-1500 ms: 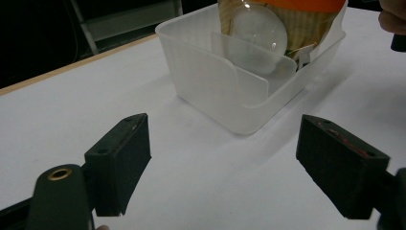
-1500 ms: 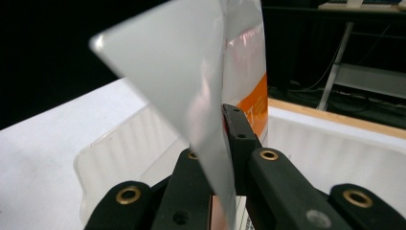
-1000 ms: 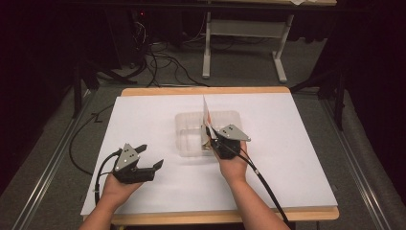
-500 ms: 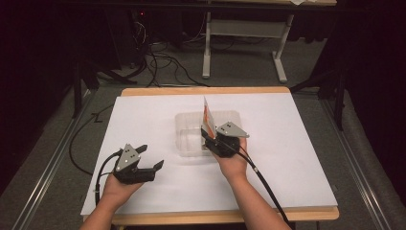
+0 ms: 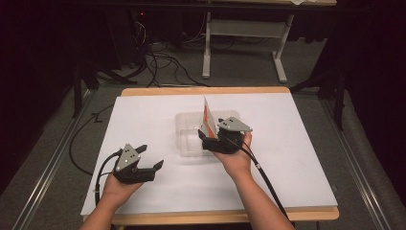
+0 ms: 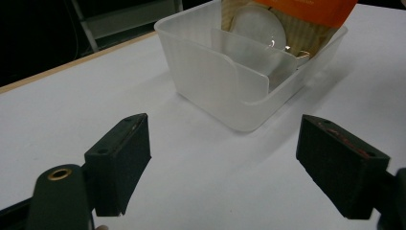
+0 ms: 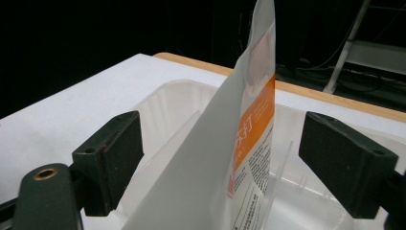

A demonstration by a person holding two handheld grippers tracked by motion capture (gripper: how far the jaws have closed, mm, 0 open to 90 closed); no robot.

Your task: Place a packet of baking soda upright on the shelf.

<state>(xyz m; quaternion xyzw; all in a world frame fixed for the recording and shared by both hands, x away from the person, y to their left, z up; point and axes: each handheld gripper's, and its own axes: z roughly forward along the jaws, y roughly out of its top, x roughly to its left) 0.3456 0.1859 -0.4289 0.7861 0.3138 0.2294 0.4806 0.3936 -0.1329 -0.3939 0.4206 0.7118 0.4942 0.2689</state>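
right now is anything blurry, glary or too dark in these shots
High view: the white table is evenly lit and the floor around it falls into near black. Left gripper view: the clear bin is sharp, with a small glint inside it, and the near fingers are soft. Right gripper view: the packet is slightly blurred against a black background.

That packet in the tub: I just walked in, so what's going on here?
A person with a gripper in each hand has stood an orange and white packet in a clear plastic tub. The right gripper has just been opening; the packet stands between its fingers, unpressed. The left gripper rests open on the white table.
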